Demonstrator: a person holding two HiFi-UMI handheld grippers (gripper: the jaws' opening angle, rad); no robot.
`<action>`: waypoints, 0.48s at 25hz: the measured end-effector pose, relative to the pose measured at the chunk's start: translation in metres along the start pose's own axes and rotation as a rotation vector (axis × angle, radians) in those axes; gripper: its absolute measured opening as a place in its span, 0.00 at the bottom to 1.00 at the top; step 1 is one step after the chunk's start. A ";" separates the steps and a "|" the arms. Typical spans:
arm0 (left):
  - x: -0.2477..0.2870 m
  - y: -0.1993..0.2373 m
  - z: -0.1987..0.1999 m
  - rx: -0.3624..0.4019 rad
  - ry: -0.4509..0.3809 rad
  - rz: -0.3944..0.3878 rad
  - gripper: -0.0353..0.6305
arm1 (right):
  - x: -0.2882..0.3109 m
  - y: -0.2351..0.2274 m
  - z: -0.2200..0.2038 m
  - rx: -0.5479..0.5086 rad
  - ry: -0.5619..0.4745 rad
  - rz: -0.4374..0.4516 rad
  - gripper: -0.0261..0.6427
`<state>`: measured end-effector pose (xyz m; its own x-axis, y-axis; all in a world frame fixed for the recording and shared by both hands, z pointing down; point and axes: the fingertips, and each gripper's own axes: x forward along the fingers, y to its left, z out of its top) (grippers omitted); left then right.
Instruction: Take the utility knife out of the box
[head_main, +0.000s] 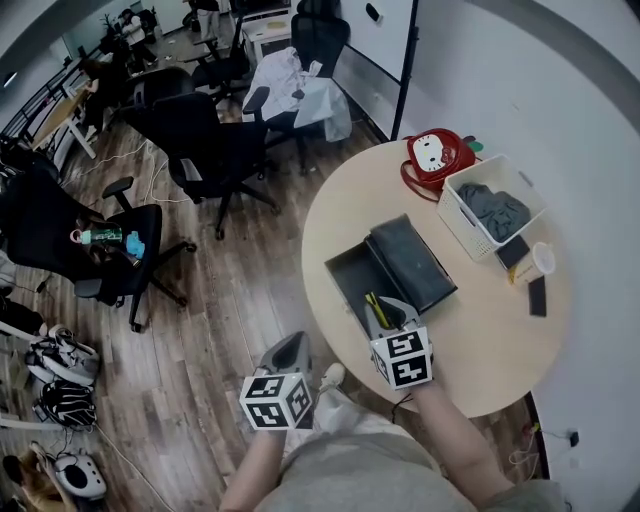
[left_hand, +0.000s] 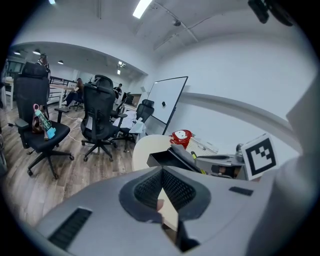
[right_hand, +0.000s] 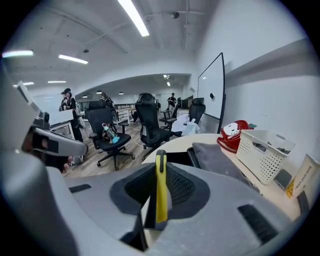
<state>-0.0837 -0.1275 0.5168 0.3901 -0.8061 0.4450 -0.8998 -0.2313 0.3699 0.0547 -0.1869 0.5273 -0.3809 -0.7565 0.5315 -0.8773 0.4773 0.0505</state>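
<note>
The right tongs (head_main: 383, 312) are closed on the utility knife (head_main: 376, 308). In the right gripper view the yellow handle (right_hand: 160, 190) stands pinched between the two pads, and its long axis runs straight out along the tongs (right_hand: 159, 172), with the far end poking past the tips. In the head view that grip sits at the near end of the open dark box (head_main: 352, 278). The knife lies inside the box walls, pointing away from the person toward the far left corner. The box lid (head_main: 412, 262) rests just to the right of the box, touching it, on the round surface (head_main: 470, 340). The left tongs (head_main: 288, 350) hang off the surface, near and to the left. Their tips (left_hand: 161, 172) are drawn together on nothing, well apart from the box. The right hand therefore has the job. Since the knife is in line with the tongs, the way out looks like a straight lift until the far end clears the near wall. Then it can draw back toward the person or over to bare surface. I would watch the far end, which may catch on the rim.
</note>
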 end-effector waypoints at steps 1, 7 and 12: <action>-0.005 -0.004 -0.002 0.004 -0.005 0.000 0.06 | -0.009 0.003 0.001 0.002 -0.018 -0.001 0.12; -0.038 -0.031 -0.021 0.012 -0.031 -0.005 0.06 | -0.062 0.018 -0.003 0.013 -0.106 -0.005 0.12; -0.067 -0.049 -0.035 0.010 -0.054 0.009 0.06 | -0.102 0.032 -0.012 0.023 -0.148 0.008 0.12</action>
<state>-0.0587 -0.0429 0.4974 0.3712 -0.8365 0.4030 -0.9051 -0.2290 0.3583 0.0697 -0.0888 0.4847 -0.4254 -0.8112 0.4012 -0.8798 0.4746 0.0266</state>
